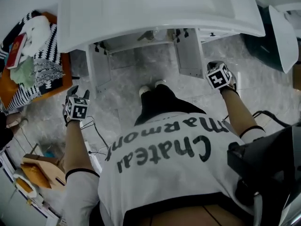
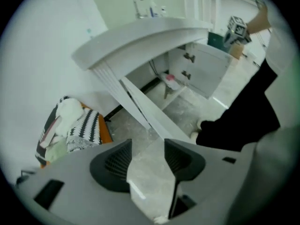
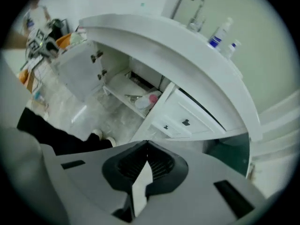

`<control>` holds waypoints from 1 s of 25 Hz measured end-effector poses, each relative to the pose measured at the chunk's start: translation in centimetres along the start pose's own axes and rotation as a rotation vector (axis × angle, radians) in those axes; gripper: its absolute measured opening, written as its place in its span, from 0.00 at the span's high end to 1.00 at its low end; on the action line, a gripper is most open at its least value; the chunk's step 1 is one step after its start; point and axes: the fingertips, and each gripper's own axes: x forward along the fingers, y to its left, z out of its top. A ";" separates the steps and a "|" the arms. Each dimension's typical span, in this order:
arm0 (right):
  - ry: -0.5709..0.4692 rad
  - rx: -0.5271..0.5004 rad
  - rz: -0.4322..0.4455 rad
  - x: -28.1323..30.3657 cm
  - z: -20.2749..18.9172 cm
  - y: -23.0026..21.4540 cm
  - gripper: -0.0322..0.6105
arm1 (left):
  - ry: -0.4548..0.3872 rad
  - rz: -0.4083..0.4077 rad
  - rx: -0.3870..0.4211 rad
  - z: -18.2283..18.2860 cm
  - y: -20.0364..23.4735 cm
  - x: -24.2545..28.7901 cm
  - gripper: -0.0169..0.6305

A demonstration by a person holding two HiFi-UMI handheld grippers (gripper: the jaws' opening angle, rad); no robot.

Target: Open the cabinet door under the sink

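Observation:
Both white doors of the cabinet under the sink (image 1: 160, 13) stand swung outward: the left door (image 1: 99, 68) and the right door (image 1: 189, 55). Inside, a low shelf (image 3: 123, 93) carries a small bottle (image 3: 148, 100). My left gripper (image 1: 76, 108) hangs out in front of the left door and apart from it; in the left gripper view its jaws (image 2: 147, 146) are open with only floor between them. My right gripper (image 1: 219, 76) hovers just right of the right door, and its jaws (image 3: 146, 146) are shut on nothing. Dark handles show on the doors (image 2: 187, 65) (image 3: 97, 56).
A heap of striped and white cloth (image 1: 35, 55) lies on an orange stand at the left. A dark green bin (image 1: 265, 41) stands right of the sink. Wooden pieces (image 1: 42, 171) and cables lie at the lower left. The person's shoes (image 1: 151, 86) stand before the cabinet.

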 end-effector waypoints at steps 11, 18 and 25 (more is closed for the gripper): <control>-0.591 0.421 0.389 -13.3 16.1 1.4 0.93 | -0.650 -0.037 -0.206 22.0 -4.7 -15.2 0.86; -1.033 0.445 0.716 -26.8 26.3 1.9 0.93 | -1.045 -0.211 -0.268 31.7 -6.3 -28.2 0.94; -1.207 0.242 0.799 -36.4 29.3 4.1 0.93 | -1.317 -0.282 -0.285 35.8 -7.1 -37.8 0.95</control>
